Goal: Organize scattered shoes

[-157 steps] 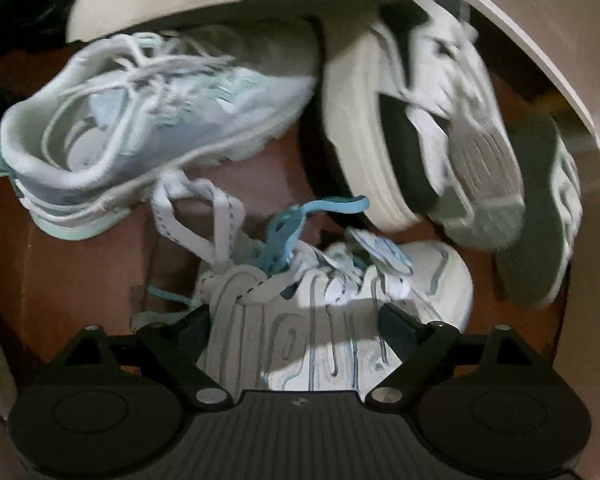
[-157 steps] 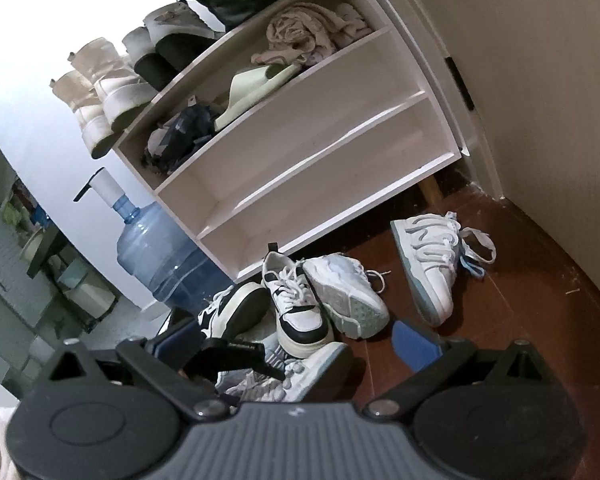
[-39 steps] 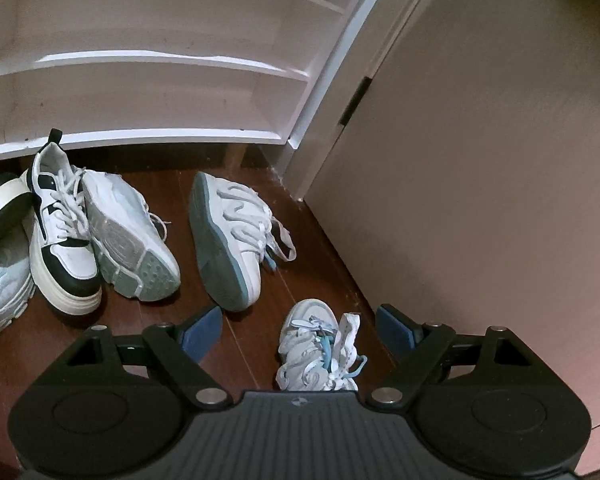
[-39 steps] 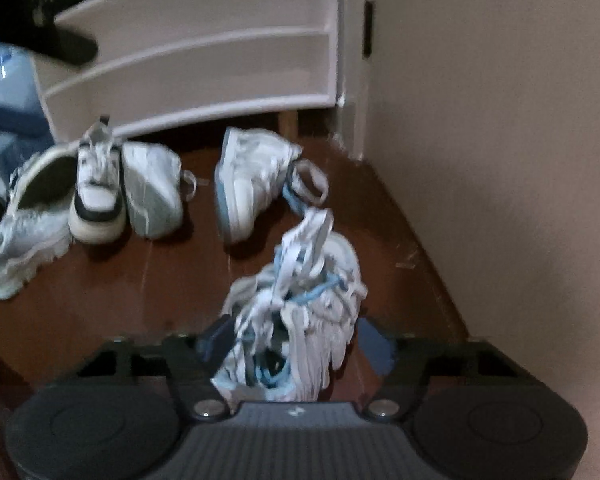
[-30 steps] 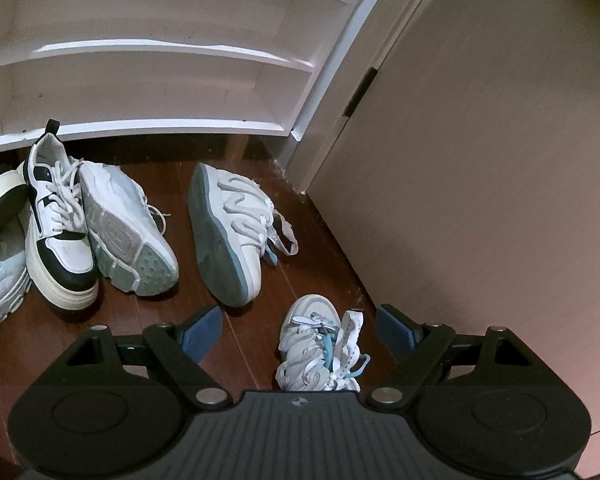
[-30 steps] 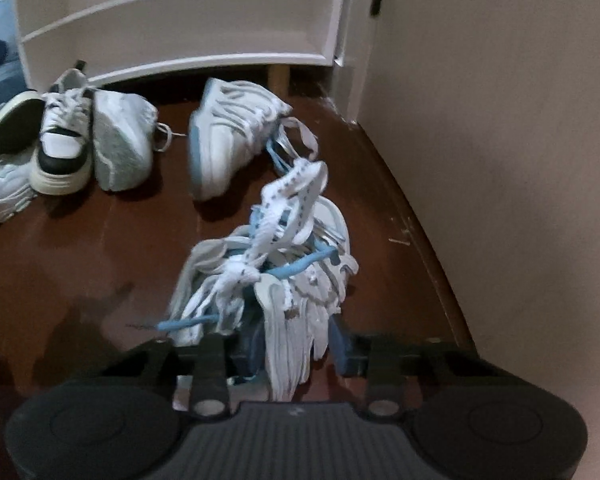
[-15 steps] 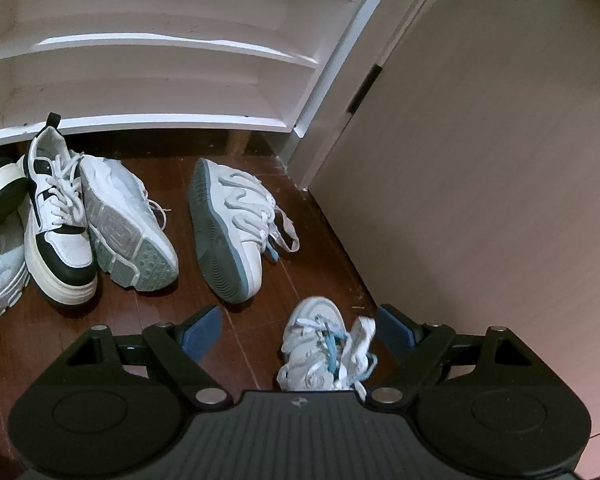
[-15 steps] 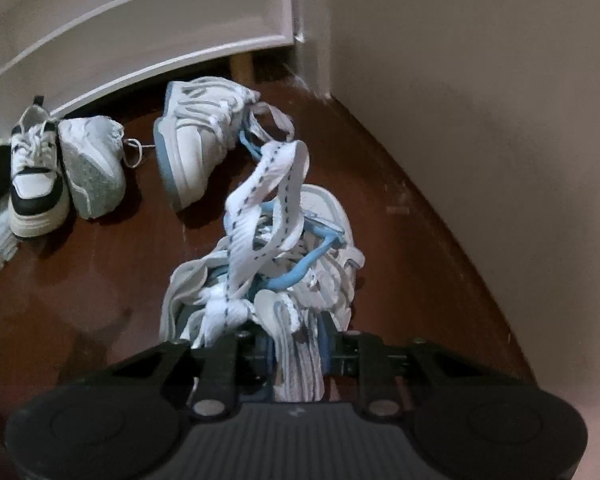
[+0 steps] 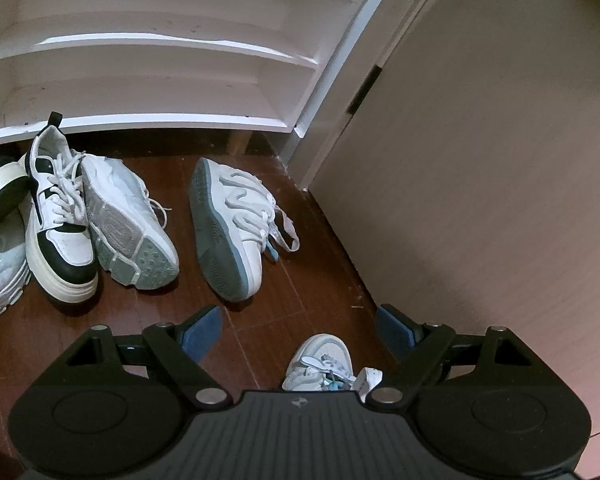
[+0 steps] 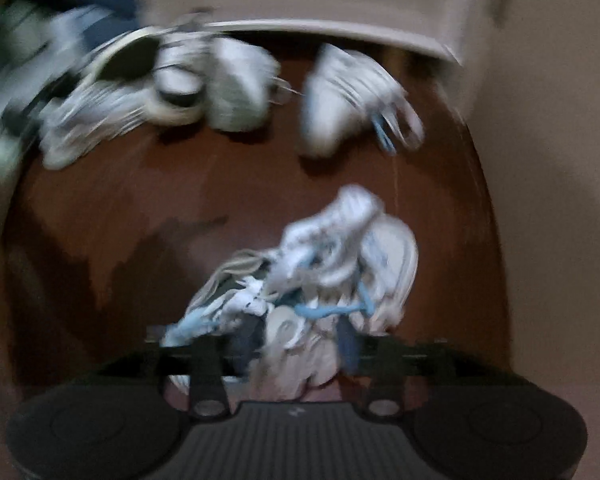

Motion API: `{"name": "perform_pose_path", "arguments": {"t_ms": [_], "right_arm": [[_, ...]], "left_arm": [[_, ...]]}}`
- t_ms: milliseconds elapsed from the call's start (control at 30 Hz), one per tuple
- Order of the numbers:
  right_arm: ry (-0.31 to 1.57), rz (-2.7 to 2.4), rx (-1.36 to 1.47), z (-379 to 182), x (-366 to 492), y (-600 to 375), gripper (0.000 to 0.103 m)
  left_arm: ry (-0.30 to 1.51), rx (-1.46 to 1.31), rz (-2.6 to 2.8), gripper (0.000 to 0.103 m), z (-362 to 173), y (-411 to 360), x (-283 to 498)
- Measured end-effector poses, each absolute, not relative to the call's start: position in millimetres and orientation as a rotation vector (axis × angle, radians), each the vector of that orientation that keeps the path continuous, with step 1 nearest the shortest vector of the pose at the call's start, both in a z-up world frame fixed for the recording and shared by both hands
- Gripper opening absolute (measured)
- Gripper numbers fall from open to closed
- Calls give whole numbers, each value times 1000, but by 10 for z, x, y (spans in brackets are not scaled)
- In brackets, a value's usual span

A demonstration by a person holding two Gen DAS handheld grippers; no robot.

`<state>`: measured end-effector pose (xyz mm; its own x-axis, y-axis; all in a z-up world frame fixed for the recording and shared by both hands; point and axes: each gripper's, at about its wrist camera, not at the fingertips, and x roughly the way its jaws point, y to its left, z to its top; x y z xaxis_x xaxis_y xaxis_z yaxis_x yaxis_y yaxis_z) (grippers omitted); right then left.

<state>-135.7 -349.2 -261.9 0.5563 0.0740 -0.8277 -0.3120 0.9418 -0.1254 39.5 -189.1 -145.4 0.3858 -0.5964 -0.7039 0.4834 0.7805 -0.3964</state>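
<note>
In the left wrist view the left claw [image 9: 299,330] stands wide with nothing between its blue pads, hanging above the dark wood floor [image 9: 308,280]. The white sneaker with blue laces [image 9: 320,364] lies just under and a little right of the claw's middle, only its toe showing, its long axis running straight ahead along the fingers. Ahead and left, its likely mate, the blue-soled sneaker [image 9: 228,232], lies on its side, toe toward the claw; farther left sit a grey-soled sneaker [image 9: 128,224] and a black-and-white sneaker [image 9: 56,232], with the white shoe rack [image 9: 160,80] beyond, its lower shelves bare. In the blurred right wrist view the right claw [image 10: 296,350] is drawn narrow on the same laced sneaker [image 10: 340,264], which points forward, so this claw is the nearer one. No brand or writing is readable in either view.
</note>
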Motion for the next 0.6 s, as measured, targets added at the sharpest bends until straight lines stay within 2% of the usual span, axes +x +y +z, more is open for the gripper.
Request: {"name": "perform_pose_path", "arguments": {"t_ms": [100, 500, 600], "right_arm": [[874, 415, -559, -2502, -1478, -3483, 79], [655, 973, -1688, -3109, -1744, -3324, 80], [625, 1039, -1736, -3181, -1676, -3251, 80]], "left_arm": [[957, -130, -689, 84, -1460, -1900, 398], [974, -96, -672, 84, -1509, -1943, 389], [974, -95, -669, 84, -1513, -1935, 389]]}}
